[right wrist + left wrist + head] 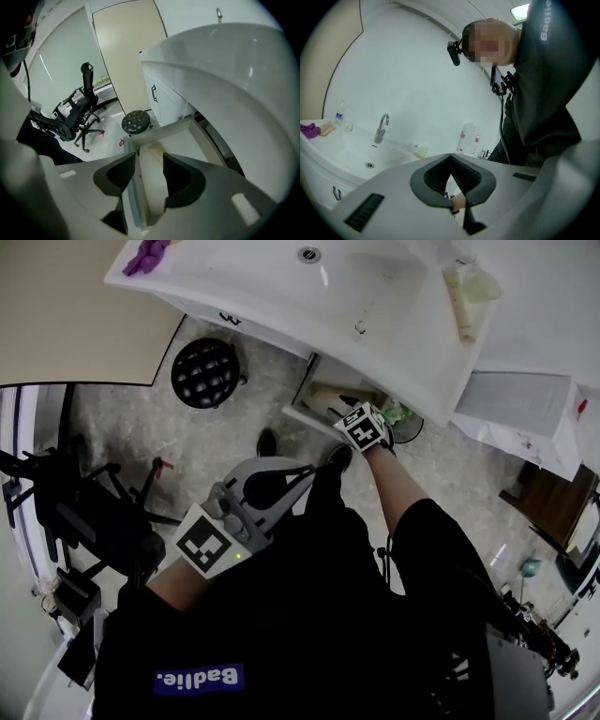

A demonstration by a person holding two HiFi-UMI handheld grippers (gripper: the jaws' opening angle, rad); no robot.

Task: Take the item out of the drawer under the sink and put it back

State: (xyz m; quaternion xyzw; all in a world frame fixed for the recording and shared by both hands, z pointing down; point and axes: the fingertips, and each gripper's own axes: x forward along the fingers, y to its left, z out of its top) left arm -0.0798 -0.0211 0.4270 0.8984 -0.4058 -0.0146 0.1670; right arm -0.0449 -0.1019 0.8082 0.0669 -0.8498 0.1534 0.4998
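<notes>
Directly between the right gripper's (149, 157) parted fingers, which grip nothing yet, lies the pale item (155, 151). It rests flat in the open drawer (164, 130) under the sink (225, 61), its long axis running twelve to six along the gap. This hand is far nearer; the left gripper (450, 158), fingers together on nothing, hangs by the body.

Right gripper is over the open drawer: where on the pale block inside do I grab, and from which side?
I'd take the pale block across its two long sides, about midway, coming straight down from above. It lies flat along the drawer, whose walls close off the sides; the right gripper's open fingers line up astride it.
</notes>
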